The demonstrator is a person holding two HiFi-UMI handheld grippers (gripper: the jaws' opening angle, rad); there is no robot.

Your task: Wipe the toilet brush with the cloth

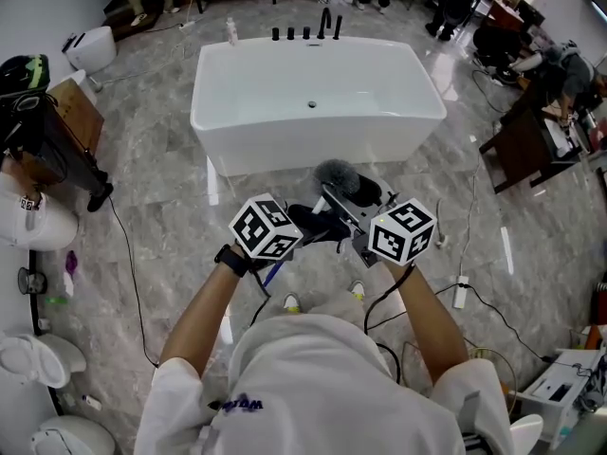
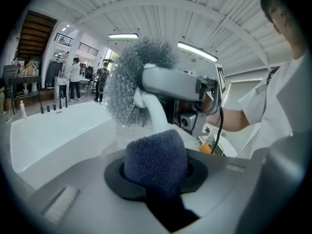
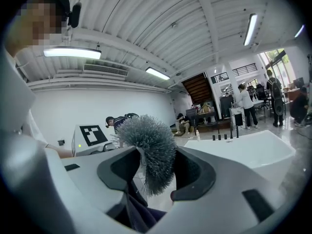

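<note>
Grey marble floor (image 1: 152,169) is spread across a big showroom, a white bathtub (image 1: 318,93) set at twelve o'clock. Just below it, the toilet brush (image 1: 337,173) is clamped by the right tool (image 3: 156,174). The dark cloth (image 2: 155,155) is pinched in the left tool (image 2: 158,177), just beside the handle.

No words or numbers can be read anywhere here. The person's white shirt (image 1: 313,368) has a small blue print (image 1: 239,404) on it, but it is too blurry to make out. The two white cubes (image 1: 266,227) (image 1: 402,231) show only black square patterns, with no letters on them.
</note>
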